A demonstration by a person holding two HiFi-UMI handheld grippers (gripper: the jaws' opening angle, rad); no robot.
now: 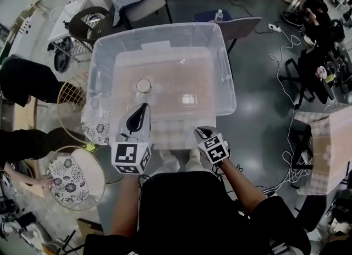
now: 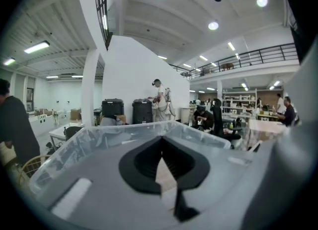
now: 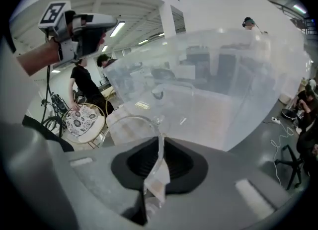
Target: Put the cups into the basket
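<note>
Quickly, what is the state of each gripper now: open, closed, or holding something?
Left gripper: closed, holding nothing.
Right gripper: closed on the rim of a clear cup.

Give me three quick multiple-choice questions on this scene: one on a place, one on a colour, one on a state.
1. Where is the upright cup? A in the bin B on the floor C on a chair
2. The bin is: A blue B clear C black
3. The left gripper has its jaws: A wide apart B round a cup C together, empty
Answers: A, the bin's walls surround it; B, its walls are see-through; C, its pads meet with nothing between.
</note>
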